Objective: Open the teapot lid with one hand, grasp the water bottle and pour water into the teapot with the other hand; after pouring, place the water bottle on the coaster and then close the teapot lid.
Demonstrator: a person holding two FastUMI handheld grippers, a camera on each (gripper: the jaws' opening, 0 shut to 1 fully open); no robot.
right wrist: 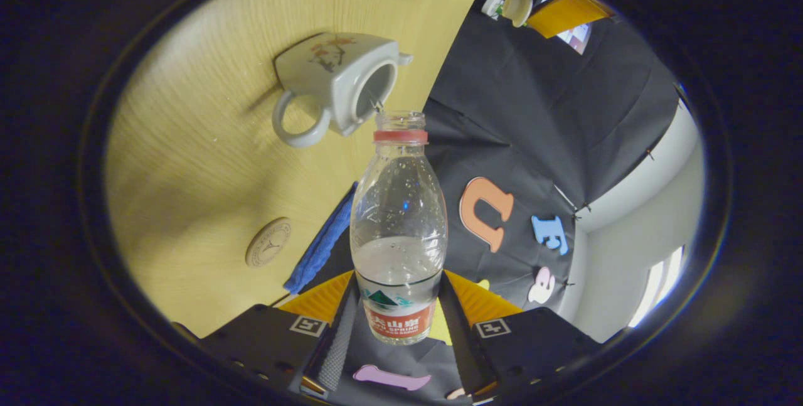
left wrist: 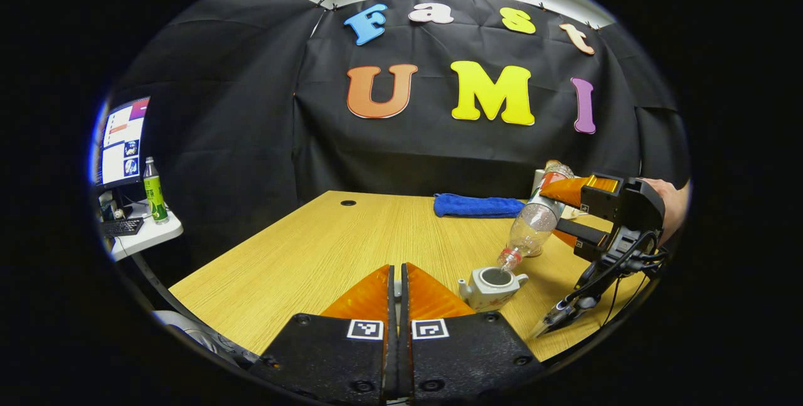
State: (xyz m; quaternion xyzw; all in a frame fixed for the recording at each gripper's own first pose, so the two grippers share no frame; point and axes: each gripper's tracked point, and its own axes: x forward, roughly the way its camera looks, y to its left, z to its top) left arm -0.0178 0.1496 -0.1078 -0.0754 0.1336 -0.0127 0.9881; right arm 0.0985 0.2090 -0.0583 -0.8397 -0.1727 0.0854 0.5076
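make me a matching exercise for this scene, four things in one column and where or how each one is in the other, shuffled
Things:
1. clear plastic water bottle with a red neck ring
2. white ceramic teapot
3. blue folded cloth
4. round wooden coaster

States:
A. lies on the wooden table with nothing on it
B. lidless, standing on the table
C. tilted, mouth over the teapot, held in the right tool
D. lies at the table's far edge

Pairs: 1-C, 2-B, 3-D, 4-A
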